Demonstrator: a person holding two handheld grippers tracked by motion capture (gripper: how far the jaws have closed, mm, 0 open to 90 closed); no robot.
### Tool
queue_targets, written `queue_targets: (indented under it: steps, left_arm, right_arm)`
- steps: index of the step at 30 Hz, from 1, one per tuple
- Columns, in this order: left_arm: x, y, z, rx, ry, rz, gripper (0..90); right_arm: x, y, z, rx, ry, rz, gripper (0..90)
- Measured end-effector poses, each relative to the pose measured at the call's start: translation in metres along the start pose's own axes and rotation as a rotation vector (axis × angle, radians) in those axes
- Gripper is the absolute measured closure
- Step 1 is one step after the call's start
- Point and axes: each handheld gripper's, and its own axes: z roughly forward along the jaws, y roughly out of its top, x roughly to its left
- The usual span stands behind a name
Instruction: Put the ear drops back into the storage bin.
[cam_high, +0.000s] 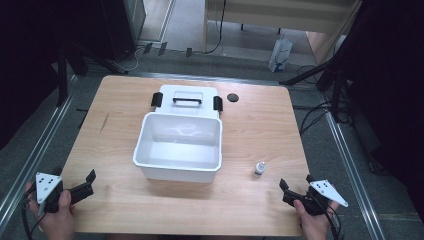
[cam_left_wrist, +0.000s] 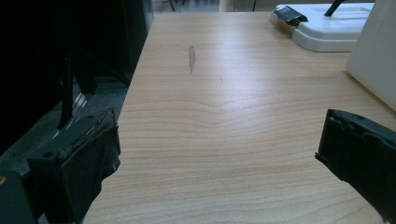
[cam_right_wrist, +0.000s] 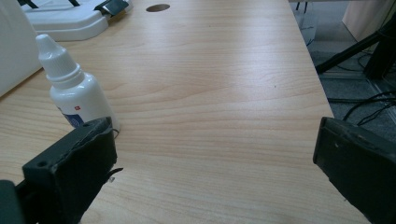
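Jaws of right gripper (cam_right_wrist: 215, 154) wide apart — empty — dropper bottle (cam_right_wrist: 70, 86) just beside.

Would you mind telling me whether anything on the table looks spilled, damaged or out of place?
Nothing looks spilled. The small dropper bottle stands upright with its cap on, the white bin sits open and its lid lies flat behind it. Only a faint grey scuff marks the table.

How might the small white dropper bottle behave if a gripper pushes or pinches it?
The dropper bottle stands upright, tall over a narrow base, so a high push would likely tip it. Its round body may roll once down. It looks like smooth plastic, probably light and possibly slippery between the pads.
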Motion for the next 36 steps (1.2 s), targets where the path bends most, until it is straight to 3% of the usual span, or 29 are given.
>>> queue_targets:
  steps: [4,9,10,12,17,22,27,32,33,36]
  left_arm:
    - [-0.001,0.0,0.0,-0.001,0.003,0.003,0.0]
    - [-0.001,0.0,0.001,0.005,0.007,0.008,0.0]
    - [-0.001,0.001,0.001,0.006,0.01,0.006,0.0]
    - [-0.002,0.001,0.001,0.003,0.012,0.007,0.0]
    - [-0.002,0.001,0.002,0.002,0.027,0.003,0.0]
    - [-0.002,0.001,0.003,0.0,0.026,0.0,0.0]
    - [-0.003,0.001,0.004,0.008,0.026,0.009,0.0]
    - [-0.002,0.001,0.004,0.008,0.023,0.0,0.0]
    - [-0.001,0.001,0.004,0.009,0.022,-0.001,0.0]
    - [-0.002,0.001,0.004,0.009,0.024,0.0,0.0]
  right_arm:
    - [0.0,0.0,0.0,0.003,-0.005,0.006,0.0]
    - [0.004,0.001,0.002,0.019,-0.01,-0.03,2.1]
    - [0.006,0.001,0.004,0.053,-0.002,-0.052,3.9]
    - [0.006,0.002,0.005,0.067,0.01,-0.066,4.3]
    - [0.016,0.007,0.012,0.168,0.069,-0.145,8.0]
    - [0.024,0.017,0.013,0.208,0.082,-0.209,9.9]
    - [0.035,0.04,0.013,0.263,0.095,-0.32,12.5]
    - [0.038,0.057,0.016,0.302,0.104,-0.371,13.3]
    - [0.04,0.065,0.017,0.331,0.114,-0.414,13.3]
    - [0.043,0.077,0.018,0.366,0.137,-0.459,14.4]
